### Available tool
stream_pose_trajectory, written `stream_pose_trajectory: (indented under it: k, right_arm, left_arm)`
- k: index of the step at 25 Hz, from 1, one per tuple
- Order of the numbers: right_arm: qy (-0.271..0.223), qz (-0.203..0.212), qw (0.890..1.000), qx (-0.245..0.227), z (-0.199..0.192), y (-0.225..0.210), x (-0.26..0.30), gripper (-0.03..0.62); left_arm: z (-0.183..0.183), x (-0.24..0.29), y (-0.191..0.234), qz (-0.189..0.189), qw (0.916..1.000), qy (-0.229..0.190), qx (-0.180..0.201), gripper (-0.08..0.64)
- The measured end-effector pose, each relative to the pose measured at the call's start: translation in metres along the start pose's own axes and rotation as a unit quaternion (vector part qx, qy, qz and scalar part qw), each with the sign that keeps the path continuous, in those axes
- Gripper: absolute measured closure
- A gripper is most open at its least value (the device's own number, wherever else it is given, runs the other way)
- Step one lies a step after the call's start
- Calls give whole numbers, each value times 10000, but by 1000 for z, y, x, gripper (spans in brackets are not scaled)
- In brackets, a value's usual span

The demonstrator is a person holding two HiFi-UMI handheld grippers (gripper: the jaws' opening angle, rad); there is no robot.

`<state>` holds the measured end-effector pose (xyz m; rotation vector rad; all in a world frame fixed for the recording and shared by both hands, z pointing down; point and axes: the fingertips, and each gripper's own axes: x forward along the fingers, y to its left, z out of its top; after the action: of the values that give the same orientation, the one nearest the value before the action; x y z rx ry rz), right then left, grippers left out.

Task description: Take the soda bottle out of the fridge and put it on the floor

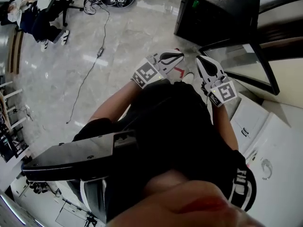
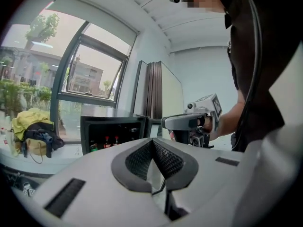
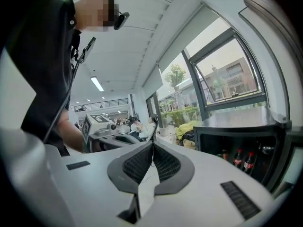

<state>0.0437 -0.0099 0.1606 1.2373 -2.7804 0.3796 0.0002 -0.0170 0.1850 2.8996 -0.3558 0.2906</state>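
One pale polished marble floor (image 1: 118, 41) spreads out before one squat black fridge (image 1: 218, 13), whose glass-fronted door (image 1: 241, 67) stands open. Two tools hang in front of the fridge, clear of it and side by side: the left white two-jaw tool (image 2: 152, 141) and the right white two-jaw tool (image 3: 152, 144). Each has its dark ribbed pads pressed together at the tips, with nothing between them and nothing touched. Inside the fridge stand two dark soda bottles with red caps (image 3: 239, 158), side by side. One greenish item (image 2: 93, 147) sits just left of them, too small to identify.
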Motion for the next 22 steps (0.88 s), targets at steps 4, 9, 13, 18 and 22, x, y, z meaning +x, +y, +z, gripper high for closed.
stream_pose_trajectory:
  k: [4, 9, 13, 18, 22]
  right_arm:
    - [-428, 97, 9989, -172, 52, 1, -6, 578]
    - [-793, 341, 9956, -352, 83, 12, -9, 578]
    - [-864, 340, 9948, -409, 90, 12, -8, 578]
    - [-842, 298, 9951, -423, 91, 5, -5, 578]
    - [-828, 280, 9952, -448, 93, 3, -5, 578]
  left_arm:
    - [38, -2, 3, 13, 9994, -290, 162, 560]
    - [73, 0, 5, 84, 9980, -576, 259, 560]
    - [87, 7, 5, 39, 9973, -677, 296, 560]
    - [94, 11, 7, 42, 9969, -721, 301, 559]
    - [97, 10, 8, 71, 9969, -733, 278, 560]
